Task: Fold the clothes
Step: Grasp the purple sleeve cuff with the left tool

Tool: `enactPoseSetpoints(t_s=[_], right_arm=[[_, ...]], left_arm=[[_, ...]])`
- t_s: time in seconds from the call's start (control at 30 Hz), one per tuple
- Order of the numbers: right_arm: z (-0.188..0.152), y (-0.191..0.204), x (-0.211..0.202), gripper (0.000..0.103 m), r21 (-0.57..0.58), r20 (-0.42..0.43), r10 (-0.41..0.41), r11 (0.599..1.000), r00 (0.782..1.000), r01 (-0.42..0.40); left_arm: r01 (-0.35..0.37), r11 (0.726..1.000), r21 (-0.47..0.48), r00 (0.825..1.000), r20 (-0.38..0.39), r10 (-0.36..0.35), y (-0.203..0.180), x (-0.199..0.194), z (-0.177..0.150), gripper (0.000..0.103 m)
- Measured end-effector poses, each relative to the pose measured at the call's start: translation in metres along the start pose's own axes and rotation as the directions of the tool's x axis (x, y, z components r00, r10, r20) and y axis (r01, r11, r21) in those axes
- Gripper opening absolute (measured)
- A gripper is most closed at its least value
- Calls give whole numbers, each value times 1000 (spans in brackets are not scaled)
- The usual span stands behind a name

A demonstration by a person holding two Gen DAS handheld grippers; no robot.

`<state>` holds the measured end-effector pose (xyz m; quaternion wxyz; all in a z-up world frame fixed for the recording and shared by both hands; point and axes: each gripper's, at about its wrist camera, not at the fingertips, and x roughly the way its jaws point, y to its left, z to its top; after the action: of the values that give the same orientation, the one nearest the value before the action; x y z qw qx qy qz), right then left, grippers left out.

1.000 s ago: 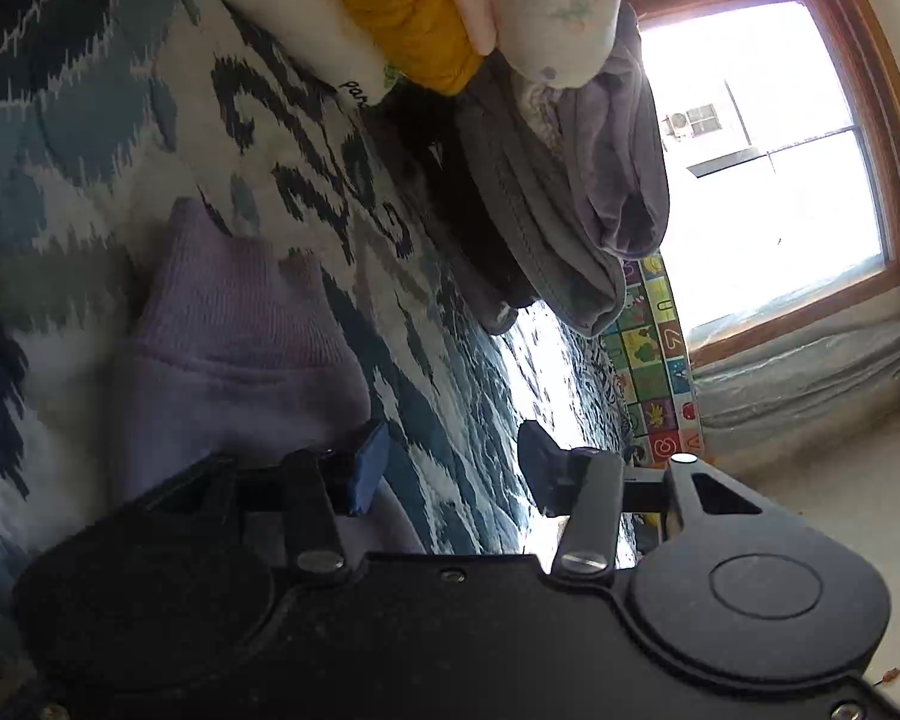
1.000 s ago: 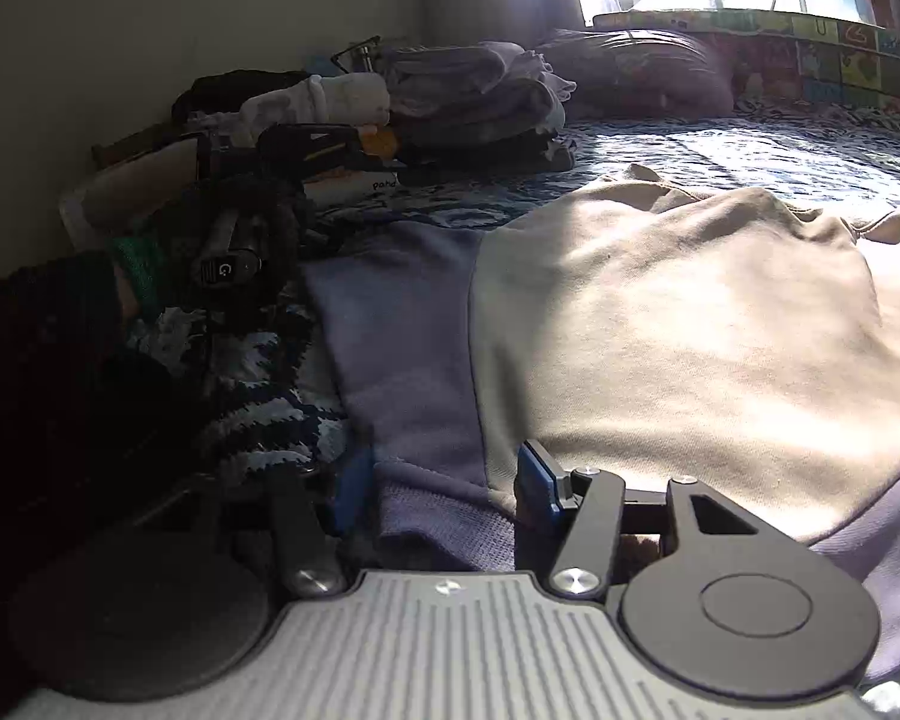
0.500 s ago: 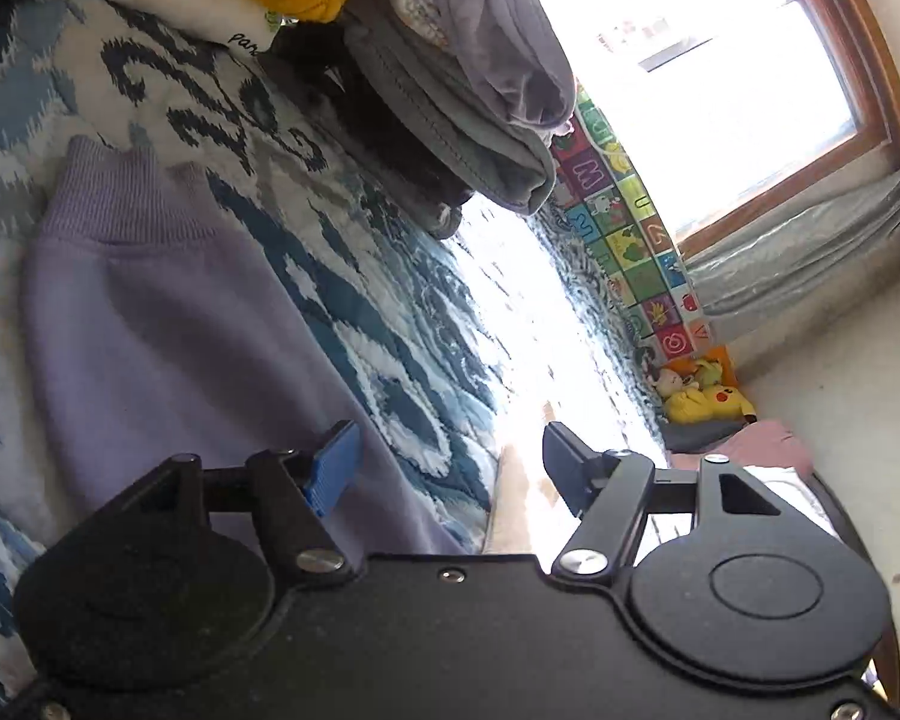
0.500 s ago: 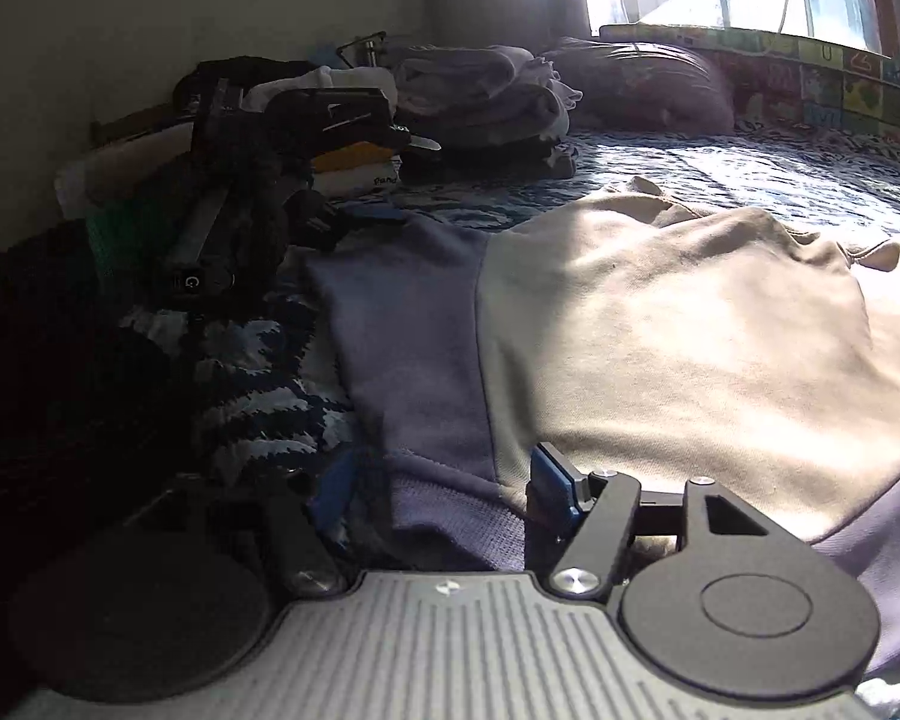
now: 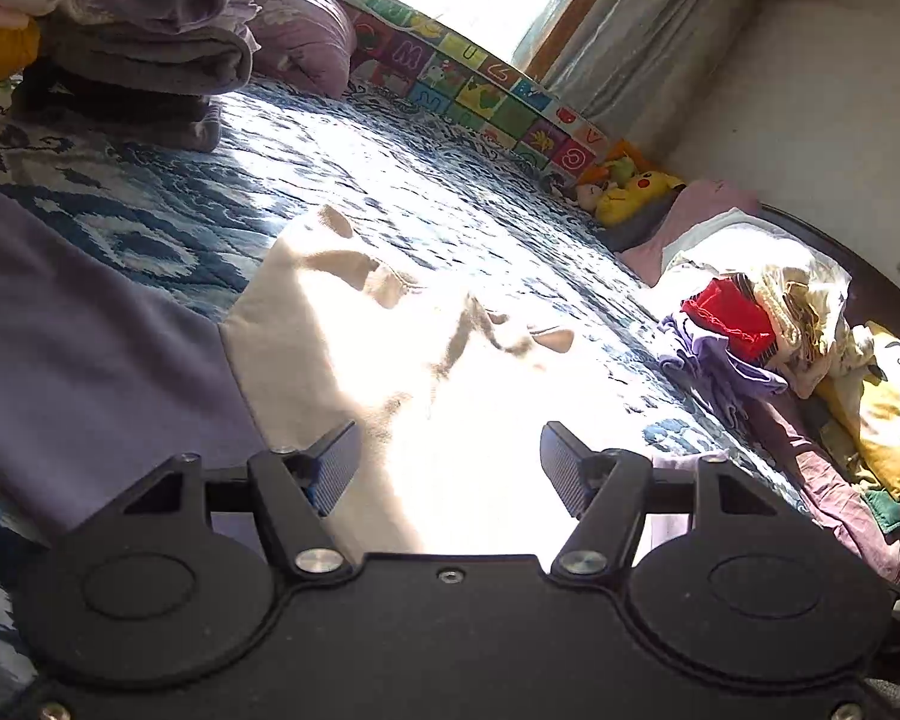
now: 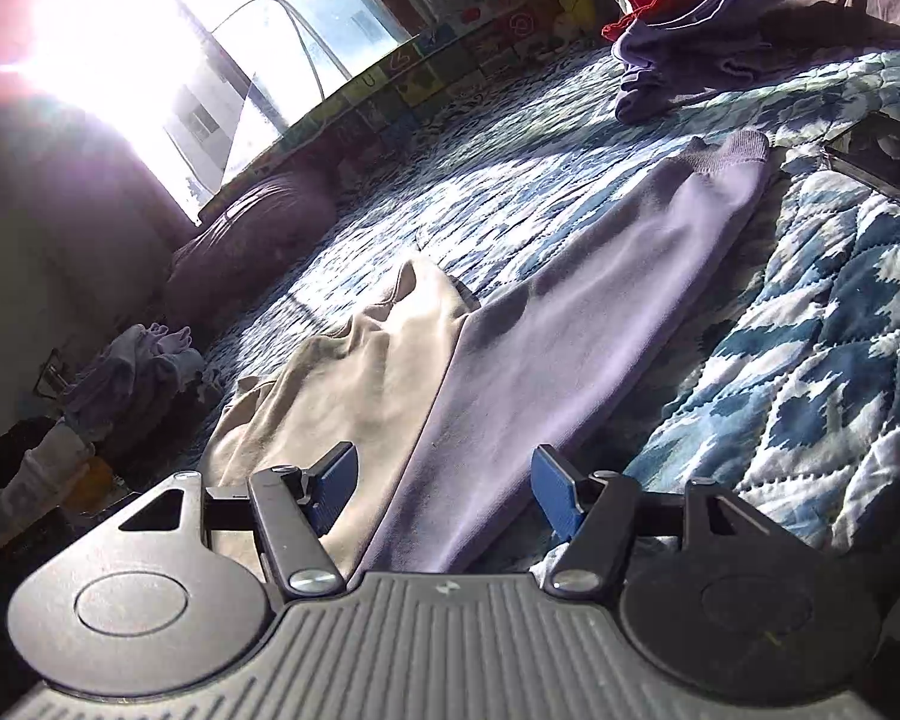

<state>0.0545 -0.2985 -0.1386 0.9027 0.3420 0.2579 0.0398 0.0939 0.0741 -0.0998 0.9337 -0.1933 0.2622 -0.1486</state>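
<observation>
So the cream and purple sweatshirt (image 5: 342, 324) lies spread flat mid-bed on the blue patterned quilt (image 5: 390, 180). Left gripper (image 5: 447, 468) hovers over the cream body, jaws spread, holding nothing. Right gripper (image 6: 441, 483) gapes empty above 1 purple sleeve (image 6: 600, 312).

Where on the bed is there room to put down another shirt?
The bare quilt between the cream-and-purple sweatshirt and the alphabet mat is free. So is the quilt right of the purple sleeve. It is crowded at the folded stack and the loose clothes pile.
</observation>
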Motion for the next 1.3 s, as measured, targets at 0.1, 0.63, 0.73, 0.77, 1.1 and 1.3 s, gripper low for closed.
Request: enactPoseSetpoints(t_s=[0.1,0.63,0.73,0.77,1.1,1.3], right_arm=[[2,-21,1,65,75,-4,-56,996,998,56],[-28,0,14,69,-206,12,-99,974,995,100],[-40,9,15,75,-261,52,-126,956,991,135],[-45,15,17,81,-292,60,-137,945,989,148],[-64,41,32,103,-462,65,-210,860,976,216],[-68,43,34,103,-460,79,-219,858,973,230]], left_arm=[[29,996,81,999,-47,-25,-29,7,-19,65],[211,690,693,964,-266,-27,-249,116,13,65],[270,570,776,940,-342,19,-296,157,0,65],[279,533,799,935,-353,41,-310,170,-8,65],[298,201,933,890,-348,295,-383,256,-103,55],[196,3,981,918,-185,351,-397,269,-133,53]])
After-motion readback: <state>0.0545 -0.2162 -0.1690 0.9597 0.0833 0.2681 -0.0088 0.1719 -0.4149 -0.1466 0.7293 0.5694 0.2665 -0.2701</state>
